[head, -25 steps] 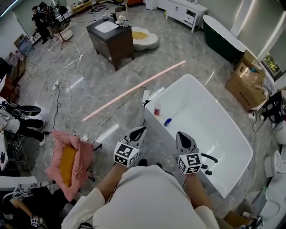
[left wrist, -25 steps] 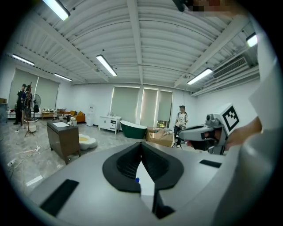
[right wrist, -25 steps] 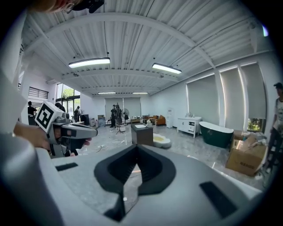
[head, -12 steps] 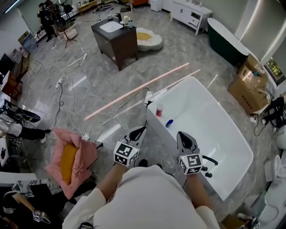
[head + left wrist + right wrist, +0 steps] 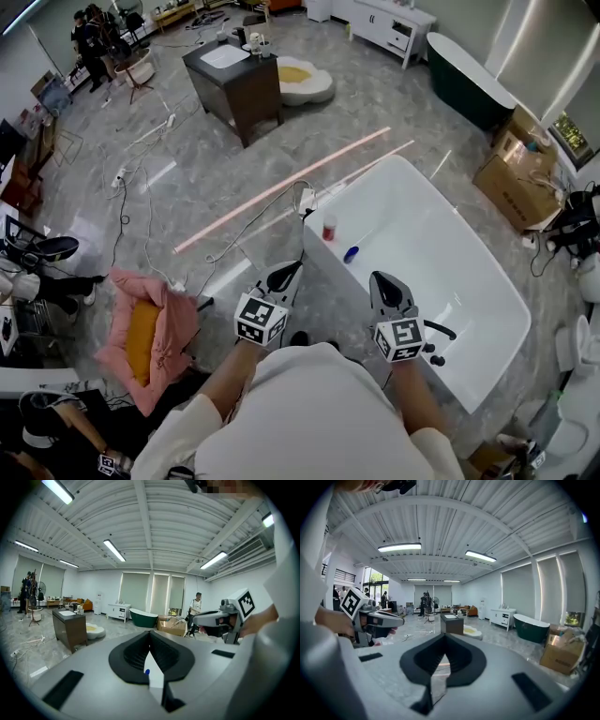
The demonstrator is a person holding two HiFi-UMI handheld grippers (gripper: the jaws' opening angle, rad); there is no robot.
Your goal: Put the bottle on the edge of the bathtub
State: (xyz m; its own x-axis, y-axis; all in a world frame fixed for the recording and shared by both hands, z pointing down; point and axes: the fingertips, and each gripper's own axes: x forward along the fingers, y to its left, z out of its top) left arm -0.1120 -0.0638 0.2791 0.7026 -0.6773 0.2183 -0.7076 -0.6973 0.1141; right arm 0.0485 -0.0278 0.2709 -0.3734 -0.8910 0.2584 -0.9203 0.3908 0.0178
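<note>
A white bathtub [image 5: 487, 281] stands ahead of me on the right. A small bottle with a red part [image 5: 329, 228] stands upright at the tub's near-left corner, by the rim. A blue object [image 5: 352, 253] lies on the tub floor close to it. My left gripper [image 5: 292, 271] hovers over the floor beside the tub's near end, shut and empty. My right gripper [image 5: 383, 280] hangs over the tub's near end, shut and empty too. In the left gripper view a blue speck [image 5: 147, 671] shows through the slit between the closed jaws, and the right gripper [image 5: 220, 619] is seen alongside.
A black faucet [image 5: 434, 344] sits on the tub's near rim. A pink cushioned seat [image 5: 150, 337] is on the floor at left, with cables [image 5: 141, 178] beyond it. Farther off are a dark cabinet [image 5: 234, 80], a dark green tub [image 5: 469, 80] and cardboard boxes [image 5: 516, 183].
The head view sways a little. Both grippers stay shut and hold nearly the same place by the tub's near end.
</note>
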